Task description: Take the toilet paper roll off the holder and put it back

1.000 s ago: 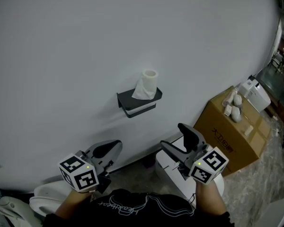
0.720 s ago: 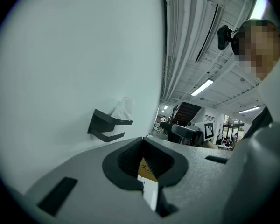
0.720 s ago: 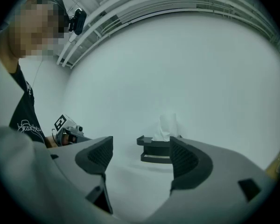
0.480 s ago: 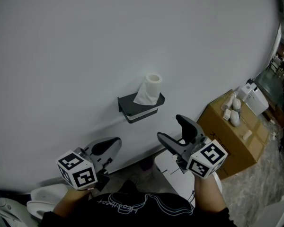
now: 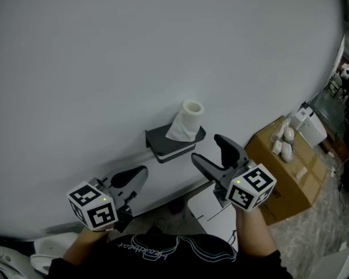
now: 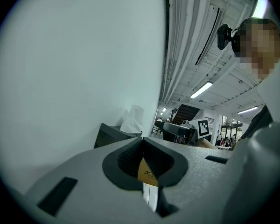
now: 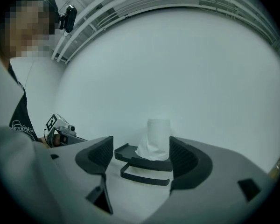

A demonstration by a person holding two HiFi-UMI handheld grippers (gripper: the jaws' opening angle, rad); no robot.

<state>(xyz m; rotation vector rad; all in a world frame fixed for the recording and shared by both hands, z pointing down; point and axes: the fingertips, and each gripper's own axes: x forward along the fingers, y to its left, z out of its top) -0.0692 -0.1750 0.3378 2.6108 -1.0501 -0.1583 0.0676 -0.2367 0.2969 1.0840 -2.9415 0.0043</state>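
Roll (image 5: pixel 189 118) upright on holder (image 5: pixel 161 139), right gripper (image 5: pixel 206 149) spread, left gripper (image 5: pixel 137 175) closed

The holder (image 5: pixel 173 143) is mounted on the wall (image 5: pixel 104 57), with the toilet paper roll (image 5: pixel 190 116) upright on its top. Your right gripper (image 5: pixel 208 150) is just below-right of the holder, your left gripper (image 5: pixel 138 174) below-left. The cardboard box (image 5: pixel 291 170) stands to the holder's right.

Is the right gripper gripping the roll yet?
No, the right gripper is open, short of the roll standing on the holder.
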